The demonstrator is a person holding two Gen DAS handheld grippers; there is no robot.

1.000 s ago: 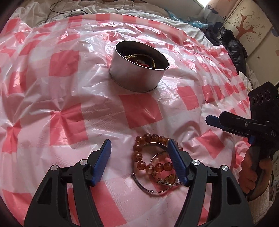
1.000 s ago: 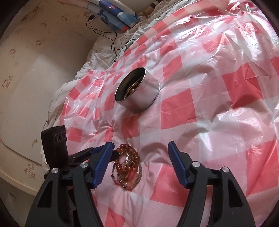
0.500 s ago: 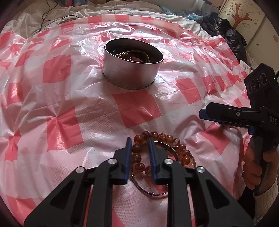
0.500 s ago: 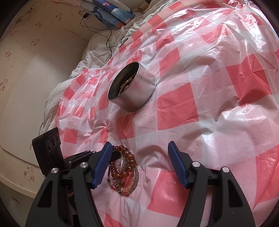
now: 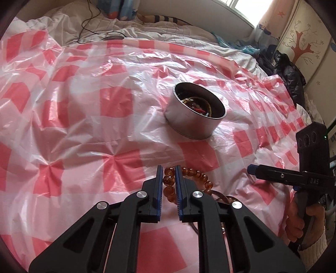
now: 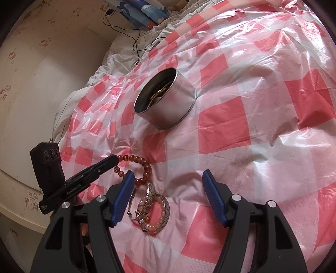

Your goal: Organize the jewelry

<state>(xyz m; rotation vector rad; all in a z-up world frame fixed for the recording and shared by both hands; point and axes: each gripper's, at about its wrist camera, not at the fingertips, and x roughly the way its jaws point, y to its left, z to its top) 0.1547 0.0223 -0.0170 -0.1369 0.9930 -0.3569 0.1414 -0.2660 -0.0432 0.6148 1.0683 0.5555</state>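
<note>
My left gripper point(image 5: 168, 170) is shut on the amber bead bracelet point(image 5: 197, 174), pinching one bead between its blue pads. In the right wrist view the left gripper point(image 6: 115, 158) holds the bracelet point(image 6: 145, 166) by its far end, and the loop droops toward a pile of silver and pearl bangles point(image 6: 156, 210) on the checked plastic sheet. My right gripper point(image 6: 168, 174) stands open just above that pile, with nothing between its fingers; it also shows at the right edge point(image 5: 252, 168). A round metal tin point(image 5: 195, 124) holding jewelry stands farther back point(image 6: 178, 105).
A red-and-white checked plastic sheet point(image 5: 84, 130) covers the bed. A black cable point(image 6: 136, 40) and a blue patterned cloth point(image 6: 145, 12) lie at the head end. Dark clothing point(image 5: 292, 79) is piled to the right. A cream wall panel point(image 6: 31, 94) runs along the left.
My left jaws closed onto the amber bead bracelet and drew it up and away from the bangle pile. The right gripper stayed open in about the same place.
</note>
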